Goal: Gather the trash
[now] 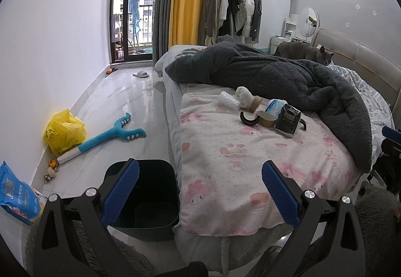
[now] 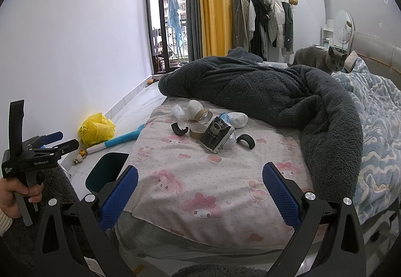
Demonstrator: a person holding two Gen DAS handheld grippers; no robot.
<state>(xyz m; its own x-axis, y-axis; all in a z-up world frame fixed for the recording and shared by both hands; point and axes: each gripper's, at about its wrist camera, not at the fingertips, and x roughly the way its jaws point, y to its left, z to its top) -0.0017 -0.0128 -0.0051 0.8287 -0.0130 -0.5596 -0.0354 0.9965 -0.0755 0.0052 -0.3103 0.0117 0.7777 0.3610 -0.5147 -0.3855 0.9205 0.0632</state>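
A pile of trash lies on the pink patterned sheet (image 2: 200, 176) of the bed: a black tissue pack (image 2: 216, 138) (image 1: 288, 120), two cardboard tape cores (image 2: 203, 115) (image 1: 265, 119), curved black plastic pieces (image 2: 179, 128) (image 1: 248, 119), a crumpled clear wrapper (image 2: 179, 111) and white wads (image 2: 195, 108). A dark bin (image 1: 147, 198) (image 2: 106, 171) stands on the floor at the bed's near corner. My left gripper (image 1: 200, 189) is open above the bin and the bed's edge. My right gripper (image 2: 200, 191) is open over the sheet, short of the pile. Both hold nothing.
A grey fleece blanket (image 2: 275, 94) is heaped behind the pile and a grey cat (image 2: 323, 57) stands by the headboard. On the floor lie a yellow plastic bag (image 1: 64, 131), a blue plush toy (image 1: 112, 135) and a blue packet (image 1: 17, 194). A clothes rack (image 1: 235, 9) stands beyond the bed.
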